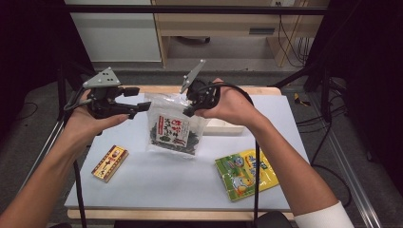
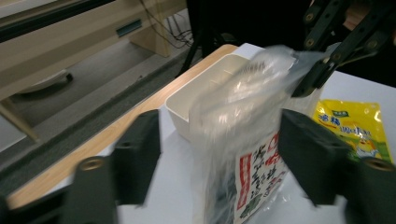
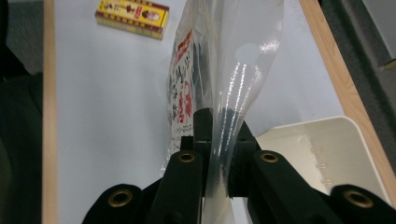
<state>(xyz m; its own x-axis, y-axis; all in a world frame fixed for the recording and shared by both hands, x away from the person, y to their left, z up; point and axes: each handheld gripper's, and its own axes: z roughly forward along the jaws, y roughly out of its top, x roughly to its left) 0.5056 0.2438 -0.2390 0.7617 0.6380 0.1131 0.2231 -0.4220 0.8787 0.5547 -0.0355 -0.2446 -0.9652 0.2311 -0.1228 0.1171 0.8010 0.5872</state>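
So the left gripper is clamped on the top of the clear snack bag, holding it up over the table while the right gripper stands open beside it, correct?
Sides are swapped. The right gripper is clamped on the top of the clear snack bag, as the right gripper view shows. The left gripper stands open, its fingers either side of the bag without pressing it. The bag does hang over the table.

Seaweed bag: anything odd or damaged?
No damage visible. The seaweed bag hangs tilted off the table, pinched at its clear top by the right tongs; the left tongs stand open around it.
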